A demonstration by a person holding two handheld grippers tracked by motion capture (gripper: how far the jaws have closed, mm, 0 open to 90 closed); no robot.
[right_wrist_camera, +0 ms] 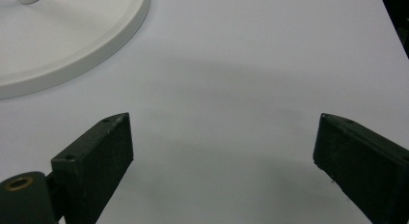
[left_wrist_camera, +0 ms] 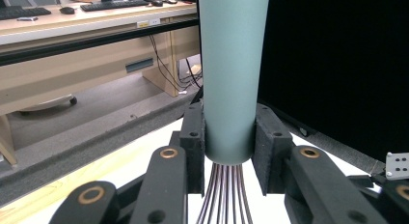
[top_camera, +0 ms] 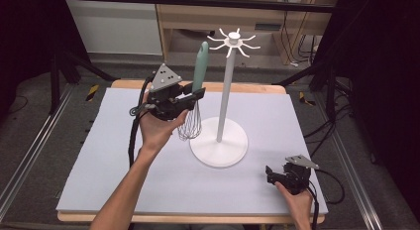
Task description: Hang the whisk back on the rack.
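High view: whisk (top_camera: 196,91) stood upright in the air above the bench (top_camera: 148,180), teal handle up, wire loops hanging down, just left of the stand's pole. Left tongs (top_camera: 196,95) pinched the handle near its lower end, level, coming in from the left. Left gripper view: both pads pressed flat on the handle's sides, wires (left_wrist_camera: 224,195) fanning out below. Whisk's handle top sat lower than the stand's hooks, off to their left.

Stand (top_camera: 225,98): white, round base on the bench, thin pole, ring of hooks on top, all bare.

Right tongs (top_camera: 271,174) rested low at the bench's near right corner, well apart from the whisk. Right gripper view: jaws spread wide, nothing between them, base rim (right_wrist_camera: 120,31) ahead at upper left.
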